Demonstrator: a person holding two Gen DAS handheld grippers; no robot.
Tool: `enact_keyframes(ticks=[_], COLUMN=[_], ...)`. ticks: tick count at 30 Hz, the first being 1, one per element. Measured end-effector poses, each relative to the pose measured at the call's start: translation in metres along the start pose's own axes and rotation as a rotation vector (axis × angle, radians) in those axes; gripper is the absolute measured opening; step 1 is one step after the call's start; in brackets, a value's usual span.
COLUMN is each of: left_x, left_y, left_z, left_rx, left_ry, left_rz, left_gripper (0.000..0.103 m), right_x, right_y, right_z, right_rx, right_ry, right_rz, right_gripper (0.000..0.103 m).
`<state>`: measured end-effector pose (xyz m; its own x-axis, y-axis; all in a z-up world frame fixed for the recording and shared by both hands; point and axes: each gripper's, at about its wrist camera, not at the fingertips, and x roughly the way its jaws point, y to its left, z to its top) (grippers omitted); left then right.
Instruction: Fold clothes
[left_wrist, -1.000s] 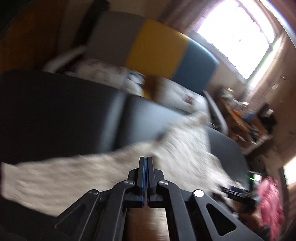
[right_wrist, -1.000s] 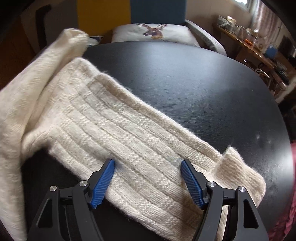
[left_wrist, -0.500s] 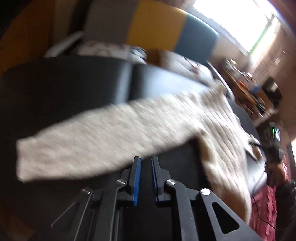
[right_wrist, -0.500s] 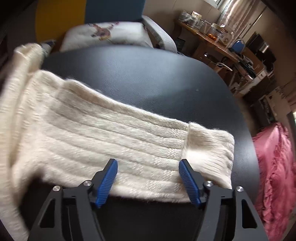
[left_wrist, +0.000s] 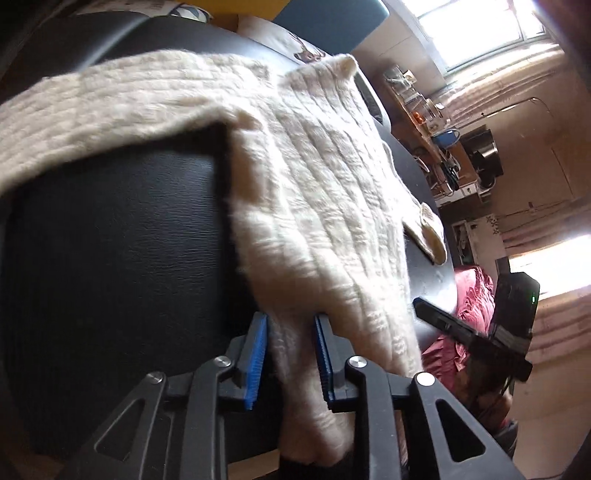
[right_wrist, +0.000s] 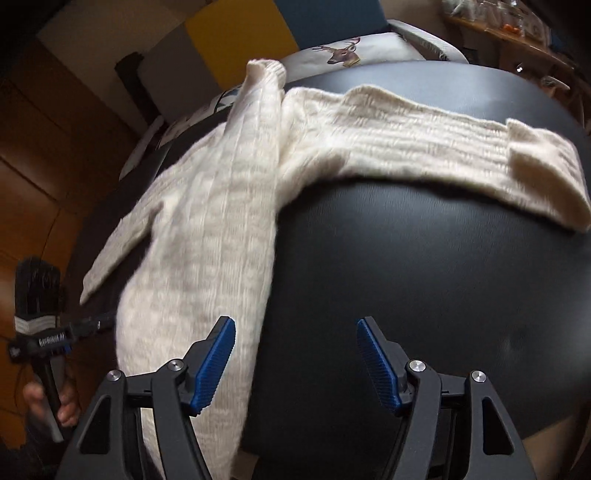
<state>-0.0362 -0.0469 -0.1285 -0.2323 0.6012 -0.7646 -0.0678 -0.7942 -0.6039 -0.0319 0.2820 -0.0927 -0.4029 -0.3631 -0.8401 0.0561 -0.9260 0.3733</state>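
Left wrist view: the left gripper (left_wrist: 290, 354) is seen opening, jaws narrow, the cream sweater (left_wrist: 314, 192) hem between them at 6 o'clock on the black table (left_wrist: 110, 240).

Right wrist view: the right gripper (right_wrist: 295, 363) is held wide, empty; the sweater (right_wrist: 221, 206) lies at 10 o'clock.

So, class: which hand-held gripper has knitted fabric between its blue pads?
The left hand-held gripper, opening astride the cream sweater hem; the right hand-held gripper frames mostly bare table.

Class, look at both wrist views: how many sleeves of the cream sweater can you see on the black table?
2. One sleeve stretches across the black table toward the right in the right wrist view; the other sleeve stretches left in the left wrist view. Both belong to one cream sweater.
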Motion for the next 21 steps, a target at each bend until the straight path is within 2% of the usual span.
enact_keyframes(ticks=[2,3,4,6,8,10,12,13,15,16,21], left_x=[0.006,0.006,0.001,-0.014,-0.046,-0.08,-0.115,-0.123,-0.122,-0.113,-0.036], left_y=[-0.002,-0.003,-0.006,-0.013,-0.013,-0.007,0.004,0.008,0.015,0.016,0.021], left_z=[0.0,-0.001,-0.002,0.001,0.006,0.012,0.017,0.019,0.021,0.016,-0.012], left_rx=[-0.015,-0.014,-0.001,0.022,0.026,0.008,-0.002,-0.005,-0.016,-0.012,-0.052], left_ry=[-0.014,-0.03,-0.054,-0.124,-0.221,-0.311,-0.394,-0.394,-0.336,-0.285,-0.044], left_rz=[-0.014,-0.021,-0.023,-0.022,-0.015,-0.002,0.048,0.073,0.088,0.075,-0.115], left_gripper=[0.022,0.009,0.0,0.0,0.0,0.0,0.0,0.0,0.002,0.01,0.017], right_x=[0.004,0.006,0.007,0.009,0.014,0.019,0.02,0.021,0.027,0.029,0.037], right_y=[0.0,0.001,0.0,-0.001,-0.002,-0.003,-0.002,-0.001,0.004,0.007,0.014], right_z=[-0.005,-0.006,-0.006,-0.006,-0.006,-0.007,-0.008,-0.008,-0.008,-0.008,-0.006], right_rx=[0.008,0.01,0.009,0.005,-0.003,-0.002,0.004,0.0,-0.032,-0.05,-0.056], right_ry=[-0.015,-0.022,-0.028,-0.032,-0.019,-0.012,-0.031,-0.036,-0.041,-0.04,-0.048], right_rz=[-0.001,-0.006,-0.024,-0.068,-0.126,-0.143,-0.141,-0.136,-0.135,-0.144,-0.158], right_gripper=[0.07,0.07,0.07,0.07,0.07,0.07,0.074,0.08,0.087,0.09,0.098])
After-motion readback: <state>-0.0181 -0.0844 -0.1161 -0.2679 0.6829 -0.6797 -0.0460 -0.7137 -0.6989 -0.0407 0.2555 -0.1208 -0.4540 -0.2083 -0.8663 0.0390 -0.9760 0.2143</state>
